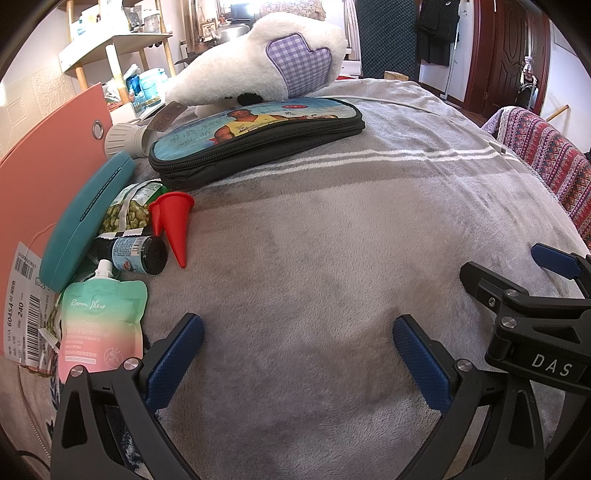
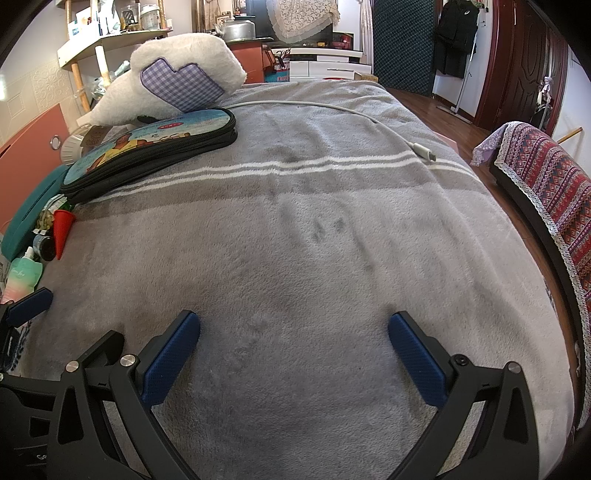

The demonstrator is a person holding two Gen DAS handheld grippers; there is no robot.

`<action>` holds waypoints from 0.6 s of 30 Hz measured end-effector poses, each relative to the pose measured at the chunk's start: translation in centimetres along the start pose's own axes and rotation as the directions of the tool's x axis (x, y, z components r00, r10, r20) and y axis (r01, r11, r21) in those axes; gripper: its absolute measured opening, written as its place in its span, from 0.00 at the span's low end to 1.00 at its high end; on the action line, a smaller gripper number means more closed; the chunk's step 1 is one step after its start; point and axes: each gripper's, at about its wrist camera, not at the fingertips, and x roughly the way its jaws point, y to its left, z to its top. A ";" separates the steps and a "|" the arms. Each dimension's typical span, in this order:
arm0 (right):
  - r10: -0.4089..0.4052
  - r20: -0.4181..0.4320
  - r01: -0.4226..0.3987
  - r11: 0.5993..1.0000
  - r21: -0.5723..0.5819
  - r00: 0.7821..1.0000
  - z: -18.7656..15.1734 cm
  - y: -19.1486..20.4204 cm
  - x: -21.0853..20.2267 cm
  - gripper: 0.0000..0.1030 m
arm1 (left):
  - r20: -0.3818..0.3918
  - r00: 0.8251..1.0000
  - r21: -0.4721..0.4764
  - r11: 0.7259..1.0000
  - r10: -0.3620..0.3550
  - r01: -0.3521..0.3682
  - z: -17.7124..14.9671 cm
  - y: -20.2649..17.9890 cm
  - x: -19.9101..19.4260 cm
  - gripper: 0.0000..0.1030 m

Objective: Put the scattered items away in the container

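A grey fleece blanket [image 2: 314, 258] with two thin white stripes is covering the bed and filling most of both views. Daylight is falling across it from the far side of the room. Beyond the bed a dark wooden floor [image 2: 436, 99] is running toward a deep red-brown panelled door [image 2: 524, 62], with dark clothing [image 2: 456, 35] hanging just beside it on a white wall. On the left a pale wooden shelf unit [image 1: 110, 51] is standing against an embossed white wall panel [image 1: 44, 96]. A lace cloth [image 2: 306, 16] is draping over furniture at the back. On the right a red patterned throw [image 2: 546, 173] is lying over a dark piece of furniture.
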 end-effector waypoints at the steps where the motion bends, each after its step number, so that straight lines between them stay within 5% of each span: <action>1: 0.000 0.000 0.000 1.000 0.000 1.000 0.0 0.0 0.0 1.00 | 0.000 1.000 0.000 1.000 0.000 0.000 0.1 -0.2 0.1 1.00; 18: 0.000 0.000 0.000 1.000 0.000 1.000 -0.2 0.0 0.1 1.00 | 0.000 1.000 0.000 1.000 0.000 0.000 0.1 -0.2 0.2 1.00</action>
